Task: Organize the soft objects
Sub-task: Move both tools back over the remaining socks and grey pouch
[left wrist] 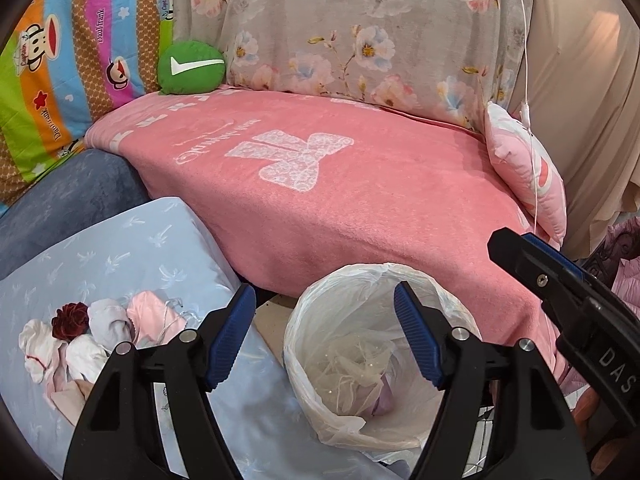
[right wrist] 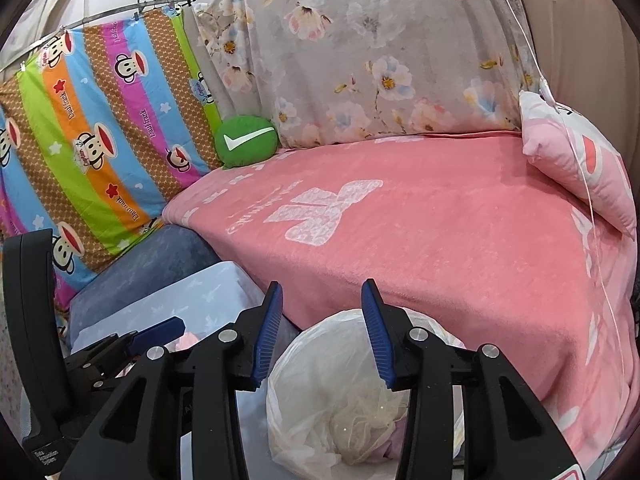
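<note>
A small pile of soft items (left wrist: 92, 340), white and pink cloths with a dark red fabric rose (left wrist: 70, 320), lies on a pale blue pillow (left wrist: 132, 248) at the lower left. A bin lined with a white plastic bag (left wrist: 372, 352) holds cream tulle and pinkish cloth (right wrist: 368, 428). My left gripper (left wrist: 324, 340) is open and empty, hovering between the pile and the bin. My right gripper (right wrist: 322, 332) is open and empty above the bin's rim (right wrist: 320, 332). Each gripper shows in the other's view: the right gripper (left wrist: 568, 292) at the right edge, the left gripper (right wrist: 120, 352) at the lower left.
A pink blanket (left wrist: 360, 200) covers the bed behind the bin. A green round cushion (left wrist: 191, 67) sits at its far corner and a pink pillow (left wrist: 524, 172) leans at the right. A floral sheet (left wrist: 360, 28) and striped cartoon sheet (left wrist: 68, 60) hang behind. A thin white cord (left wrist: 530, 128) dangles right.
</note>
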`<state>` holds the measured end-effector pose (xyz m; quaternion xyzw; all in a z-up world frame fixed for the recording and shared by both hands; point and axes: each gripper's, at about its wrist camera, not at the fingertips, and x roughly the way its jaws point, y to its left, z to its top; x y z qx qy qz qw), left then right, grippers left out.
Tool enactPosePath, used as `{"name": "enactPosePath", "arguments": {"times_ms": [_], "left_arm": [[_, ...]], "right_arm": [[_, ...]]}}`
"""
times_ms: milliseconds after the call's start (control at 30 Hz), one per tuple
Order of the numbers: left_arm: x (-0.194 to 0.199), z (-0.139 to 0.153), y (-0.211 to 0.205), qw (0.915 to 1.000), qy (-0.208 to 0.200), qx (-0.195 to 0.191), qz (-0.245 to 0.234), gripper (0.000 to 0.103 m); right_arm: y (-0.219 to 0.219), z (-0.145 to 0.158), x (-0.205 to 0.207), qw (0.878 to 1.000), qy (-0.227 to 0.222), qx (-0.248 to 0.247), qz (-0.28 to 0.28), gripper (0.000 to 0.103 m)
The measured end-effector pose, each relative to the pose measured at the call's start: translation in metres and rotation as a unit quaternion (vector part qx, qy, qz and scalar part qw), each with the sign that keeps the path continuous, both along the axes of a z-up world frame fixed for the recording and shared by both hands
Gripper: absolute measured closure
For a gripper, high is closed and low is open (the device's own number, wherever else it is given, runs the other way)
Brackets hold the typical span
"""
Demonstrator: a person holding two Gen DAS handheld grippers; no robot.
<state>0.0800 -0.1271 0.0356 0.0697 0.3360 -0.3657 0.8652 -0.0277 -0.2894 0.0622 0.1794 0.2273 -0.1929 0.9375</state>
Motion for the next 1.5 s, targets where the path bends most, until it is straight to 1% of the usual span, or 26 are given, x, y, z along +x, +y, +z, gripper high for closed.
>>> {"name": "enactPosePath", "arguments": {"times_ms": [100,167,367,500,667,800,900,1067,1200,1400,1500], "left_arm": [[0.001,-0.002,0.004,1.0000,0.002,0.000,0.005,0.035],[0.003,-0.003,0.008,1.0000,0.003,0.000,0.009,0.035],[0.010,-0.008,0.025,0.9995,0.014,-0.002,0.027,0.034],[0.015,-0.012,0.040,0.9989,0.019,-0.005,0.043,0.028],[0.021,-0.018,0.060,0.9978,0.023,0.000,0.063,0.027],[0.026,-0.025,0.078,0.9959,0.028,0.006,0.085,0.019],[0.030,-0.029,0.095,0.9940,0.034,0.004,0.104,0.016],[0.036,-0.042,0.127,0.9886,0.035,0.017,0.145,0.012],[0.043,-0.056,0.157,0.9826,0.051,0.022,0.177,0.011],[0.053,-0.082,0.197,0.9709,0.077,0.041,0.223,0.011],[0.059,-0.092,0.213,0.9654,0.089,0.042,0.241,0.011]], "right_arm": [[0.003,-0.001,0.002,1.000,0.002,0.001,0.004,0.061],[0.007,-0.002,0.003,1.000,0.004,-0.001,0.007,0.058],[0.020,-0.005,0.010,1.000,0.010,-0.001,0.019,0.058],[0.031,-0.008,0.015,0.999,0.015,-0.001,0.028,0.058],[0.046,-0.014,0.024,0.999,0.024,0.001,0.043,0.057],[0.062,-0.019,0.031,0.998,0.031,0.002,0.057,0.056],[0.075,-0.024,0.037,0.997,0.037,0.004,0.068,0.054],[0.100,-0.036,0.047,0.995,0.052,0.006,0.091,0.052],[0.118,-0.048,0.057,0.992,0.066,0.011,0.109,0.052],[0.148,-0.070,0.072,0.987,0.091,0.017,0.133,0.051],[0.161,-0.082,0.080,0.984,0.103,0.019,0.143,0.049]]}}
